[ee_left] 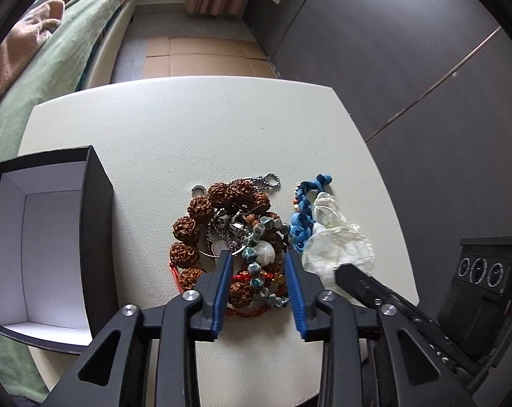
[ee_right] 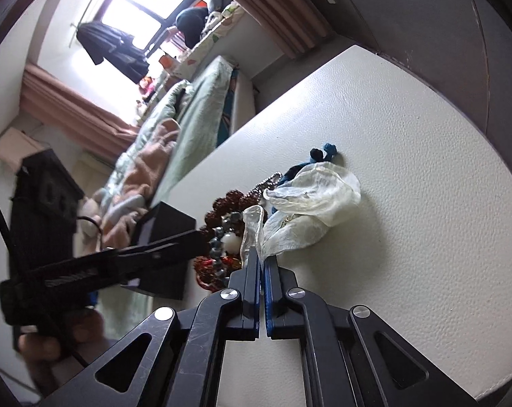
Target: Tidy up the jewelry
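Blue-padded left gripper (ee_left: 258,257) spread wide, straddling the near part of a jewelry pile (ee_left: 232,240) on the cream textured table (ee_left: 188,129). Between the fingers: a teal bead strand (ee_left: 256,264), a white stone (ee_left: 266,252), red cord (ee_left: 252,276). Ahead of the tips and off to the left: big brown knobbly seed beads (ee_left: 195,227) curving in a ring, with a silver tangle (ee_left: 228,225) inside the ring and a ball chain (ee_left: 266,180) beyond. Just outside the right finger: a blue braided band (ee_left: 306,200), touching a crumpled clear pouch (ee_left: 337,240). Far left of the gripper: an open black box (ee_left: 39,251) with a white lining, standing well apart from the pile, nothing visible inside.

Right gripper (ee_right: 262,257) clamped on a lower fold of the clear pouch (ee_right: 306,210), pads nearly together with only a sliver of film between. Ahead and left of the tips: the beads (ee_right: 222,210) and, past them, the black box (ee_right: 167,224). Blue band (ee_right: 323,152) poking out behind the pouch. At far left of this view, blurred: the left gripper's body held in a hand (ee_right: 52,342). Green bedding (ee_left: 69,34) beyond the table.
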Demonstrator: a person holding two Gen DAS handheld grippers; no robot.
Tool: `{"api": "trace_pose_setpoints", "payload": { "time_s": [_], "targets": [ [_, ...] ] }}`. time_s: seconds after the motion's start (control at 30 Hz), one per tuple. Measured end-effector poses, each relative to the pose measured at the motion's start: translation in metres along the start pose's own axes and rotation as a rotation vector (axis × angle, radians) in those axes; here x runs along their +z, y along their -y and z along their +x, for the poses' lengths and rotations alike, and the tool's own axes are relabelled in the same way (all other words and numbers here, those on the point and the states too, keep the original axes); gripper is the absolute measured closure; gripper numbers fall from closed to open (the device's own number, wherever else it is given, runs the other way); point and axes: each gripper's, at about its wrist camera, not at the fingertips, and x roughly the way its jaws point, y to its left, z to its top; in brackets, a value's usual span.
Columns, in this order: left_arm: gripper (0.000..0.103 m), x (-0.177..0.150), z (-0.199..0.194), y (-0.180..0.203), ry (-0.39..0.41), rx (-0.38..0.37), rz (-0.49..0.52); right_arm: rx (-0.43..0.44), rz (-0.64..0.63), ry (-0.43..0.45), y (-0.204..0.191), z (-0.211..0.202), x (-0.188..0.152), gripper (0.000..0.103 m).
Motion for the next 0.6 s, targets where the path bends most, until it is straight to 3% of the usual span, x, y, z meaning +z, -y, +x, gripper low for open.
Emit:
{"api": "trace_pose_setpoints", "payload": {
  "time_s": [0.1,0.2,0.3,0.6],
  "targets": [
    [0.076,0.000,0.006,-0.004,-0.005,0.022,-0.023,0.044,0.030,0.019,0.004,-0.005,0.001,0.099],
    [0.093,-0.002,0.007,-0.005,-0.015,0.023,-0.029,0.048,0.032,0.021,0.006,-0.005,-0.001,0.099],
    [0.094,-0.004,-0.004,0.000,0.016,0.036,-0.004,0.049,0.032,0.022,0.006,-0.005,-0.001,0.099],
    [0.094,-0.002,-0.050,0.007,0.093,-0.034,0.006,0.076,0.025,0.044,-0.004,-0.016,-0.002,0.099]
  ]
}}
